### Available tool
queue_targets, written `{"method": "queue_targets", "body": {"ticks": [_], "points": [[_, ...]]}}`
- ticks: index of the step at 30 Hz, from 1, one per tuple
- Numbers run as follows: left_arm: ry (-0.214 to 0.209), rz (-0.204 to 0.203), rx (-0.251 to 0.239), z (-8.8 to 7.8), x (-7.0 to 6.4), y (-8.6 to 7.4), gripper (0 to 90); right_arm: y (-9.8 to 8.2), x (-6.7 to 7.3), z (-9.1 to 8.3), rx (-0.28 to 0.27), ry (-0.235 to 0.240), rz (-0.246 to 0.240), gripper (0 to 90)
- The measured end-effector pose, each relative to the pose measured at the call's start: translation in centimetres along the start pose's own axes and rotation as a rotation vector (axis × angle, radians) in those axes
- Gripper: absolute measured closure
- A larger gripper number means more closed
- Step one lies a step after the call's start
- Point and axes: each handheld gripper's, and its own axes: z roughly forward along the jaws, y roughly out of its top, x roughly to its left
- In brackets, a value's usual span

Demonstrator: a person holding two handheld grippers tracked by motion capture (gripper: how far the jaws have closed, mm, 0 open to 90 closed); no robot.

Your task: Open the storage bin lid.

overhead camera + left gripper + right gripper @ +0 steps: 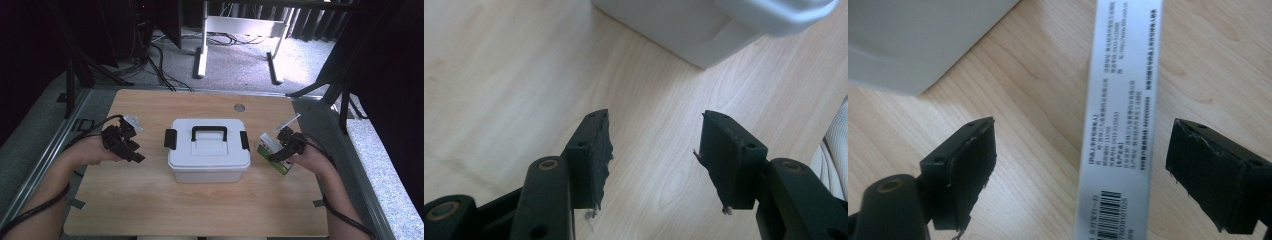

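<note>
The small carton [1120,125], a printed box with a barcode, lies on the desk [150,210] just right of the white lidded storage box [208,150]. I have my right gripper [1080,170] straddling it, jaws spread wide and pads clear of both sides, so it is released, not grasped. My left gripper [651,150] hangs half open over bare wood left of the storage box, holding nothing, likely ready for a latch.

wooden table [150,200]; grey carpet [235,60], cables [160,70], metal stand legs [201,55].
</note>
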Motion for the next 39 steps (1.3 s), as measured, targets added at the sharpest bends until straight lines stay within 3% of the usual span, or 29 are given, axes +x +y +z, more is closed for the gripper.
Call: {"method": "queue_targets", "body": {"ticks": [4,10,21,25,39], "points": [[0.014,0.032,-0.004,-1.6,-0.4,0.9,46.2,0.1,0.0,-0.1,0.0,-0.001,-0.003,12.4],[-0.005,0.096,-0.041,-3.7,-1.5,2.8,46.3,0.1,0.0,-0.1,0.002,0.008,-0.005,13.1],[-0.012,0.213,-0.009,-4.6,-3.5,7.2,46.3,0.1,0.1,0.2,0.015,0.026,-0.012,13.6],[-0.009,0.24,0.011,-4.3,-3.7,9.3,46.3,0.1,0.1,0.2,0.019,0.029,-0.012,13.9],[0.018,0.273,0.091,-2.1,-3.3,13.6,46.2,-0.1,-0.1,0.5,0.031,0.046,-0.026,15.5]]}}
